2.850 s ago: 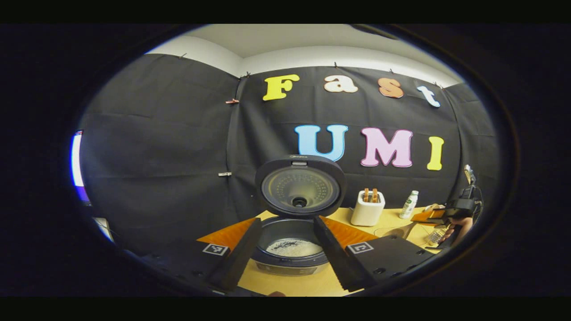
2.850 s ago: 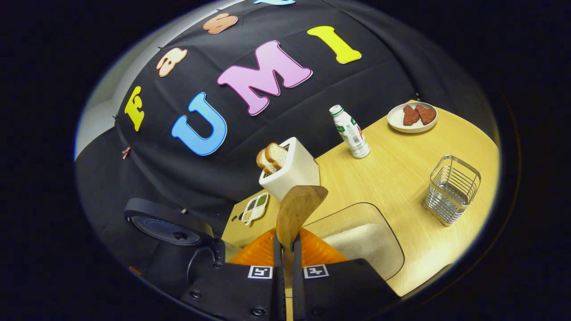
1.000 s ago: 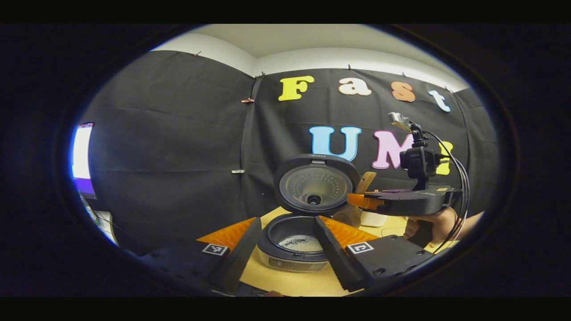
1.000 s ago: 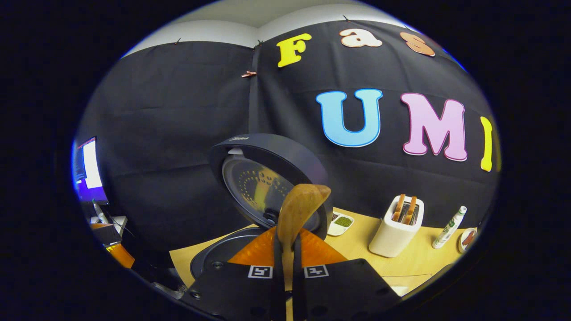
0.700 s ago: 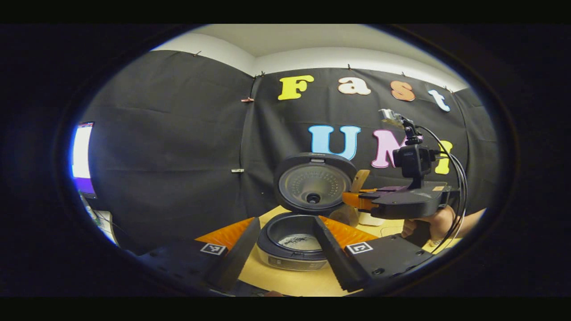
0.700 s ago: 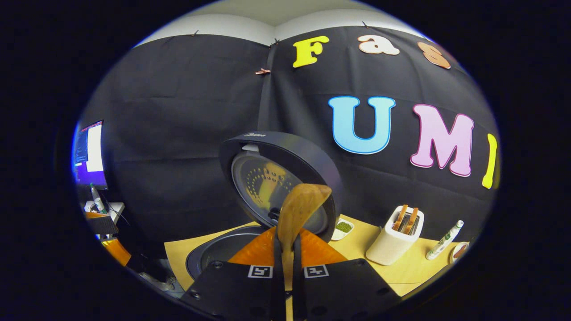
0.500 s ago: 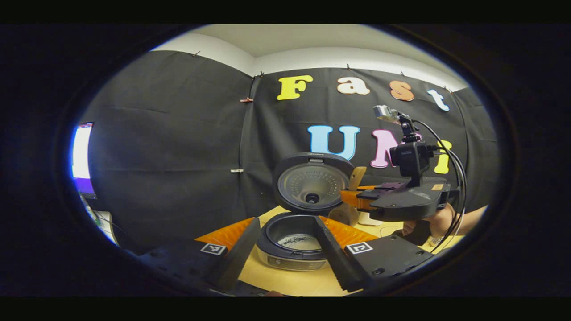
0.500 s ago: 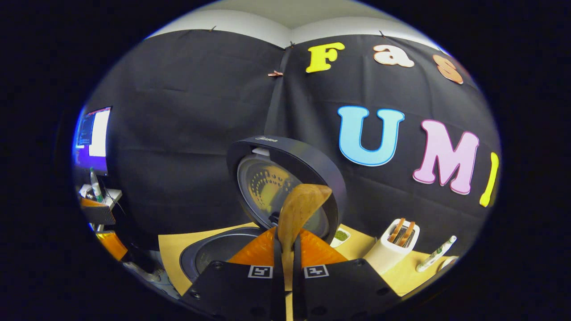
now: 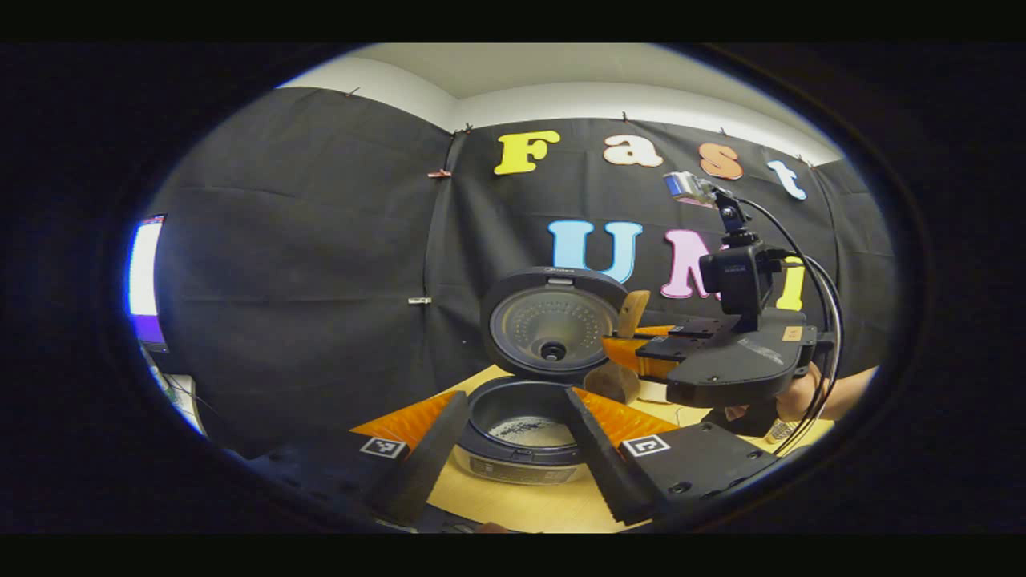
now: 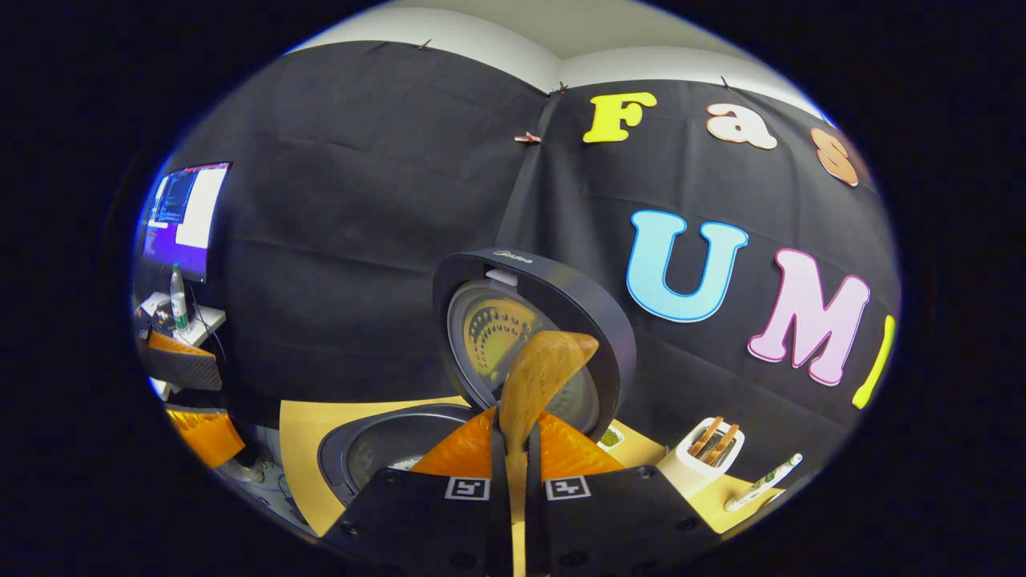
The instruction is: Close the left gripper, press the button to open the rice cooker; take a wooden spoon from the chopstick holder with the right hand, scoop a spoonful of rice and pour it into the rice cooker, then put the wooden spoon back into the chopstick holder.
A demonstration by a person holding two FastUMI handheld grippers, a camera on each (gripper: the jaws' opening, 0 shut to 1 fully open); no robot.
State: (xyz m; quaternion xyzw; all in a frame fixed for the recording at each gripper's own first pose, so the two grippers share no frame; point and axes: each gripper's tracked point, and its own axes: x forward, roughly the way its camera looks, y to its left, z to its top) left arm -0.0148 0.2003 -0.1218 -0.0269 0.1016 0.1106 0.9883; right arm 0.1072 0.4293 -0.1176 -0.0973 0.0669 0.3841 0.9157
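We look along the left hand-held gripper point(image 9: 506, 449), its two fingers spread wide on either side of the open rice cooker point(image 9: 523, 433) on the wooden desk point(image 9: 521, 509). The cooker's lid point(image 9: 553, 324) stands upright, and white rice point(image 9: 525, 430) lies in the pot. To the right, a person's hand point(image 9: 789, 397) holds the right hand-held gripper point(image 9: 621, 353) level beside the lid, the wooden spoon point(image 9: 632, 312) rising from its tip.
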